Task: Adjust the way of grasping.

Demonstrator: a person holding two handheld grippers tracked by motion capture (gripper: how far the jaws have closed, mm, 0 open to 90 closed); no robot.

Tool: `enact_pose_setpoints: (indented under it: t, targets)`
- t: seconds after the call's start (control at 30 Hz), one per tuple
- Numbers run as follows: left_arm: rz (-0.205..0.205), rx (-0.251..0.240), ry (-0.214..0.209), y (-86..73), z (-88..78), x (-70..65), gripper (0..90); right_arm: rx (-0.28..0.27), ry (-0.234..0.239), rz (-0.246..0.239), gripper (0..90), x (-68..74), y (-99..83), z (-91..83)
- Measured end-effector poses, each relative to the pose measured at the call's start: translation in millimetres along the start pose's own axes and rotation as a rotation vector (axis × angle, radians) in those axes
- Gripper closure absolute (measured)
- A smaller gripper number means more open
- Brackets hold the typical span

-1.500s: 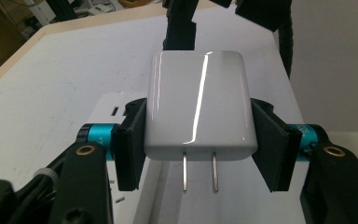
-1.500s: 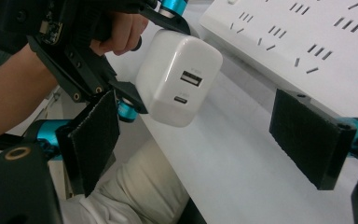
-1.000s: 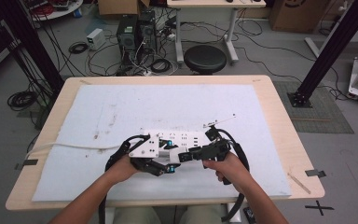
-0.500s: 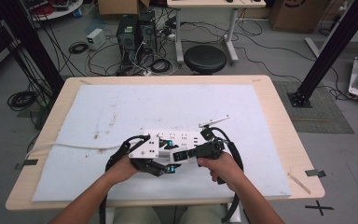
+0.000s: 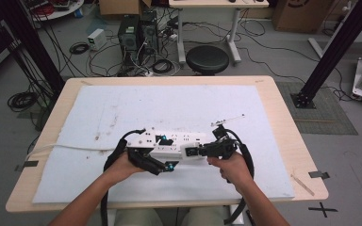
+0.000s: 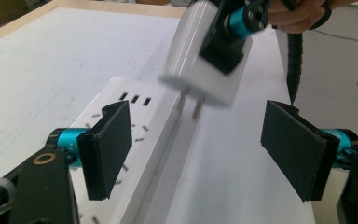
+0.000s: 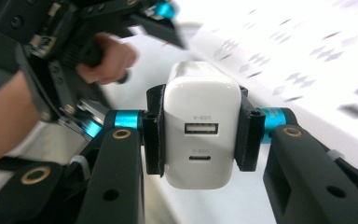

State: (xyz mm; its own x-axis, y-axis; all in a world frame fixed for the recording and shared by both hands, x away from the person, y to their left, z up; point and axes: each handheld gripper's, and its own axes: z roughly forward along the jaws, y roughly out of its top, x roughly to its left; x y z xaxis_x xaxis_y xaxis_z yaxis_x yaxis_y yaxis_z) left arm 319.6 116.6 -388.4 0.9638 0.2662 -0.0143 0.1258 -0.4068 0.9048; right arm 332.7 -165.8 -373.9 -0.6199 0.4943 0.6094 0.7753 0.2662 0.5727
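Charger (image 7: 202,135) clamped in right claw (image 7: 200,136), prongs seemingly just above power strip (image 6: 135,154) edge, left claw (image 6: 205,154) just opened, empty

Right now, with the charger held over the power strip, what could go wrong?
1. The USB charger hangs tilted, so its prongs may miss the slots.
2. The left claw has just been opening and stands apart from the power strip, which could slide under push.
3. The right claw grips only the charger's sides; it might twist.

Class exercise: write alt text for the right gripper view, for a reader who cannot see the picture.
A white USB charger, its two ports facing the camera, is clamped between the black pads of the right gripper. Behind it lie a blurred white power strip and, at upper left, the person's other hand holding the left gripper.
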Motion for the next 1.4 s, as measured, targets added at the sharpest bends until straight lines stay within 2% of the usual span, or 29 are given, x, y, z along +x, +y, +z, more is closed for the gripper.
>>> enact_pose_setpoints:
  t: [0.03, 0.07, 0.1, 0.13, 0.17, 0.33, 0.47, 0.53, 0.57, 0.6, 0.67, 0.87, 1.03, 1.27, 1.4]
  targets:
    - [-0.024, -0.012, 0.013, -1.8, -3.7, 2.3, 24.5, -0.012, -0.029, -0.016, 63.2, -0.4, 0.1, -4.8]
    - [-0.024, -0.012, 0.013, -1.8, -3.7, 2.3, 24.4, -0.012, -0.029, -0.016, 63.2, -0.4, 0.1, -4.8]
    - [-0.052, -0.034, 0.031, -4.0, -9.5, 5.2, 24.4, -0.026, -0.061, -0.043, 63.2, -0.9, 0.4, -9.9]
    - [-0.062, -0.038, 0.039, -4.8, -13.3, 6.9, 24.3, -0.040, -0.102, -0.065, 63.2, -1.9, 0.5, -16.4]
    - [-0.076, -0.051, 0.052, -5.9, -16.1, 8.0, 24.3, -0.035, -0.113, -0.073, 63.3, -3.0, 0.9, -19.7]
    - [-0.099, -0.052, 0.105, -8.7, -33.2, 14.2, 24.2, 0.025, -0.245, -0.170, 63.3, -2.4, 4.6, -30.9]
    - [-0.146, -0.056, 0.155, -11.2, -46.2, 18.8, 24.0, 0.077, -0.338, -0.275, 63.3, -0.4, 8.2, -38.5]
    - [-0.159, -0.065, 0.170, -12.1, -49.3, 20.4, 23.6, 0.092, -0.353, -0.291, 63.3, 0.4, 8.9, -40.6]
    - [-0.186, -0.077, 0.201, -14.0, -55.5, 23.2, 23.6, 0.103, -0.373, -0.311, 63.3, 1.0, 9.7, -42.4]
    - [-0.198, -0.078, 0.221, -15.5, -59.8, 25.0, 21.4, 0.137, -0.404, -0.352, 63.3, 2.7, 11.5, -47.9]
    - [-0.205, -0.082, 0.238, -16.5, -63.5, 26.4, 21.4, 0.150, -0.419, -0.375, 63.3, 3.7, 12.2, -50.4]
    - [-0.211, -0.103, 0.271, -15.8, -74.0, 27.6, 21.4, 0.237, -0.503, -0.483, 63.3, 7.8, 15.5, -60.9]
    - [-0.211, -0.102, 0.295, -16.8, -79.3, 27.1, 21.4, 0.302, -0.552, -0.506, 63.3, 6.1, 18.5, -67.0]
    - [-0.210, -0.104, 0.315, -17.5, -88.7, 22.6, 21.4, 0.412, -0.572, -0.492, 63.3, -2.6, 21.1, -78.9]
    - [-0.211, -0.108, 0.330, -18.0, -93.9, 21.5, 21.5, 0.437, -0.581, -0.491, 63.2, -6.3, 21.7, -85.5]
